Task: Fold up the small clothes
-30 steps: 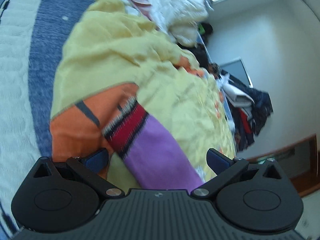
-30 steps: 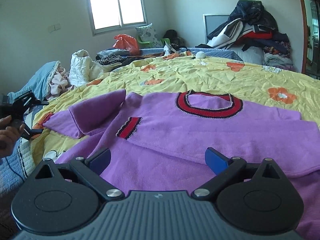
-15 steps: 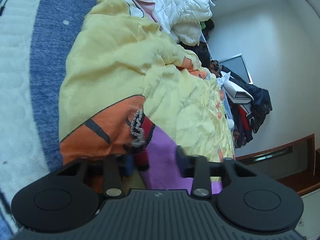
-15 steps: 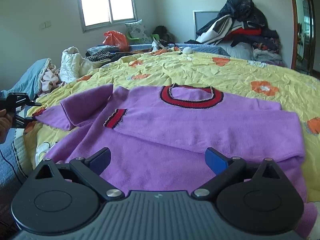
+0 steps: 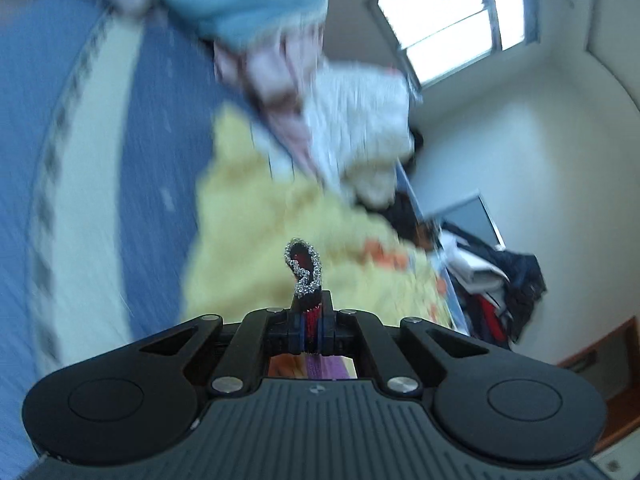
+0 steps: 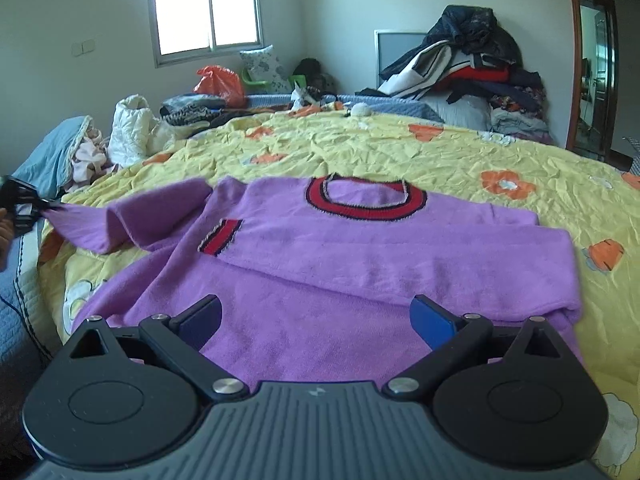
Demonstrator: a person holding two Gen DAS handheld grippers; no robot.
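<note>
Left wrist view, blurred with motion: left gripper (image 5: 310, 330) pinching tight on the red-and-black sleeve cuff (image 5: 305, 270), its sparkly trimmed edge curling up just past the blue pads (image 5: 295, 330), purple knit trailing down under the jaws. Beyond, smeared by the blur — yellow bedspread (image 5: 256, 248), blue quilted cover (image 5: 132, 184) to the left, a white padded jacket (image 5: 360, 120) and pale blue cloth (image 5: 248, 0) at the top, a dark clothes heap (image 5: 504, 280) against the far wall, a bright window (image 5: 452, 20) above. Right wrist view, sharp: right gripper (image 6: 316, 322) hovering with jaws spread wide, nothing between the blue pads (image 6: 434, 322), only the lower body of the purple sweater (image 6: 340, 272) lying beneath. Sweater lying front-up on the yellow flowered bedspread (image 6: 400, 148), red collar (image 6: 366, 198) pointing toward the far side, one sleeve folded across the chest with its red cuff (image 6: 220, 237) near the middle. Other sleeve (image 6: 132, 216) stretching off to the picture's left edge, lifting clear of the bed toward the left gripper (image 6: 20, 208), a bit of hand (image 6: 5, 232) showing beside it. Behind, the window (image 6: 206, 6), an orange bag (image 6: 220, 84), a white padded jacket (image 6: 132, 128) and a tall clothes heap (image 6: 468, 64).
</note>
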